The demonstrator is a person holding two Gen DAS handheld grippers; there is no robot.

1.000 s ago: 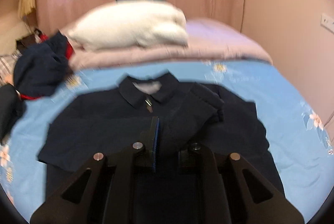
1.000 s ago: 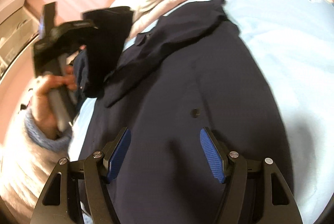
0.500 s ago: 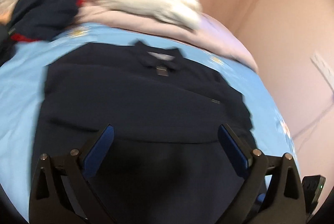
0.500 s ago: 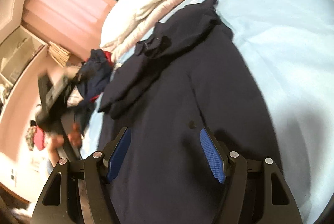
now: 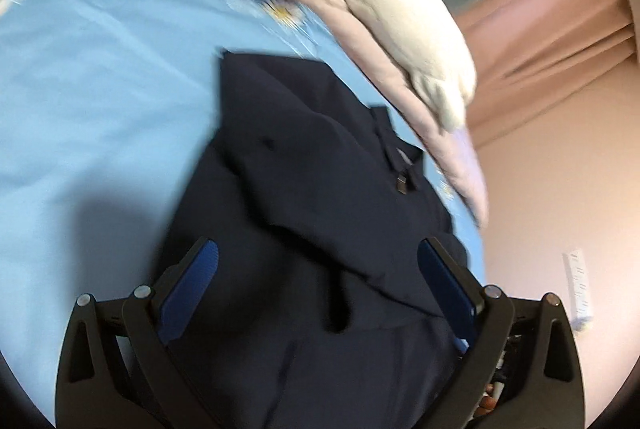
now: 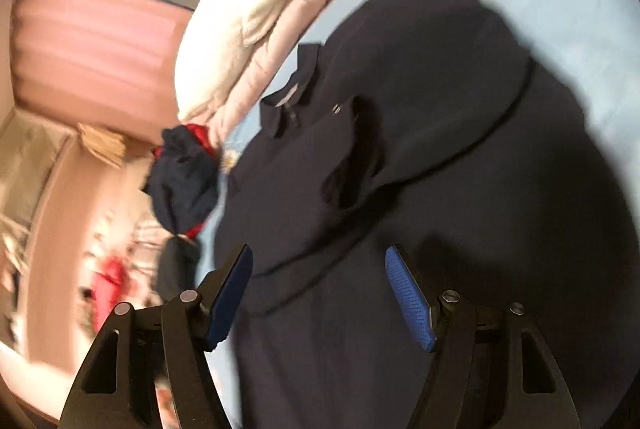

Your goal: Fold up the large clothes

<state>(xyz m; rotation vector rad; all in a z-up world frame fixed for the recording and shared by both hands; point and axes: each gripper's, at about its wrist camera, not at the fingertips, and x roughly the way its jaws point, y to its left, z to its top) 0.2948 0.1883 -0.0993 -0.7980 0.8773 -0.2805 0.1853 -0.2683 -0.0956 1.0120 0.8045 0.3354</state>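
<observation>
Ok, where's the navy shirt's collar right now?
In the right wrist view the collar sits upper centre, at the navy shirt's far end, beside the pink quilt under the white pillow.

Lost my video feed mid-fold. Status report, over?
Left gripper open, right gripper open, both empty. Navy shirt flat on the blue sheet, sleeves folded in. Nothing lies on it.

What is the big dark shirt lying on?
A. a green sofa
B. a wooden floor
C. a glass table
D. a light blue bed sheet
D. The dark shirt is spread flat on a light blue bed sheet, which shows around its edges in both views, with a white pillow past the collar.
</observation>
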